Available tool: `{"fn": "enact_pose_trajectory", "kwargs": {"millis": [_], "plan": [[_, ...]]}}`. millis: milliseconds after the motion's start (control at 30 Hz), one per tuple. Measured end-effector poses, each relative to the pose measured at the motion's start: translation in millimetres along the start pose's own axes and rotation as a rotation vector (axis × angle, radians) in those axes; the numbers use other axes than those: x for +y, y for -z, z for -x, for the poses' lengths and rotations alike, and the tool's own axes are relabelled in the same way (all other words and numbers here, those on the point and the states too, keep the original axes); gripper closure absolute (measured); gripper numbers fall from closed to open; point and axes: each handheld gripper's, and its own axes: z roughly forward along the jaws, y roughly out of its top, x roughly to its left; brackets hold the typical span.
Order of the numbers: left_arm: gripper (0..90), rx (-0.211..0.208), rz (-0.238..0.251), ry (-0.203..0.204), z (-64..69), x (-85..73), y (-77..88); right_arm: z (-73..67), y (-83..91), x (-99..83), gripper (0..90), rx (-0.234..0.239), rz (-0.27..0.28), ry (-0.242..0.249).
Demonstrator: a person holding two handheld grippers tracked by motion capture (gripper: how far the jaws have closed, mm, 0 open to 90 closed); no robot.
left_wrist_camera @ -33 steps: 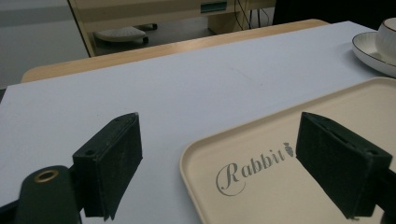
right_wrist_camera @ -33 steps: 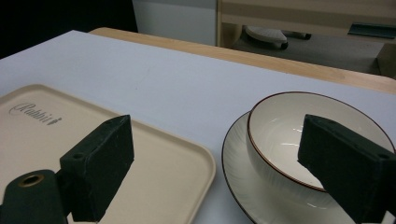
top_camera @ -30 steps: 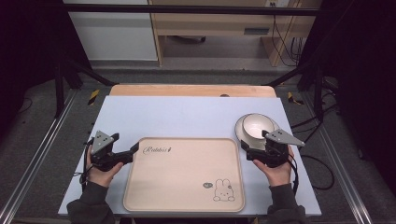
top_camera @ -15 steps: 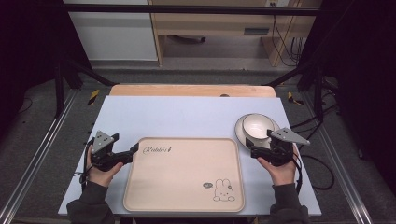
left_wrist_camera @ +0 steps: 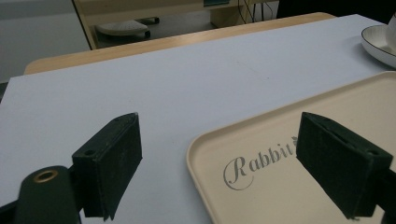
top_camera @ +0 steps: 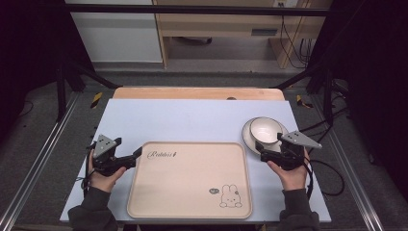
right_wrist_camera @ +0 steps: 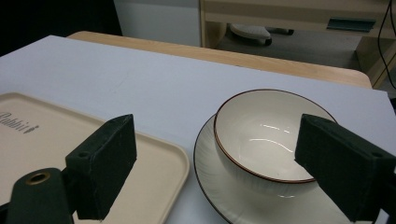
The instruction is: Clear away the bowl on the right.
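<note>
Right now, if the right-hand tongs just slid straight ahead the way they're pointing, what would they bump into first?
Most likely the bowl, which sits on a plate directly between the open right tongs. Depth is hard to judge, so the plate's rim might touch first.

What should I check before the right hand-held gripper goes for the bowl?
1. Right hand-held gripper open: ok, jaws spread wide.
2. Bowl lined up between the jaws: ok, it sits just ahead of them, not yet touched.
3. Bowl seated on its saucer: ok, upright; it may shift when lifted.
4. Bowl empty: ok, nothing visible inside.
5. Tray free for placing: ok, bare surface.
6. Left hand-held gripper at the tray's edge: ok, open, one jaw over the tray corner, one outside it.
</note>
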Motion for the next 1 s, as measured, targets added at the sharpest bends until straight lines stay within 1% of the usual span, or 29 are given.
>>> {"fn": "enact_pose_trajectory", "kwargs": {"millis": [67,133,333,367,533,700,767,867,900,1000], "plan": [[14.0,0.002,0.0,-0.001,-0.3,0.2,0.3,1.6,0.7,0.7,12.7,-0.006,0.002,0.003],[14.0,0.003,0.002,0.001,-1.0,0.5,1.0,3.7,2.7,2.7,12.8,-0.013,0.01,-0.008],[14.0,0.004,0.001,0.0,-1.3,0.8,1.4,8.4,5.8,4.6,13.8,-0.032,0.001,-0.021],[14.0,0.005,0.001,-0.001,-1.4,0.9,1.6,10.6,6.1,5.0,14.2,-0.045,-0.003,-0.025],[14.0,0.008,0.003,0.003,-2.1,1.2,2.2,15.8,6.5,6.0,15.2,-0.055,-0.008,-0.04],[14.0,0.008,0.002,0.002,-1.6,1.2,1.5,23.2,3.9,5.8,16.7,-0.074,-0.03,-0.065],[14.0,0.008,0.0,0.001,-1.4,1.2,1.1,25.4,2.6,5.9,17.6,-0.075,-0.032,-0.074],[14.0,0.007,-0.002,0.002,-1.6,0.9,0.8,28.4,0.5,6.0,17.8,-0.079,-0.041,-0.072],[14.0,0.009,-0.001,0.004,-1.8,0.9,0.7,29.0,-0.8,6.3,17.9,-0.08,-0.042,-0.079],[14.0,0.011,-0.001,0.007,-2.7,0.7,0.7,32.2,-5.4,7.2,18.6,-0.088,-0.05,-0.081]]}}
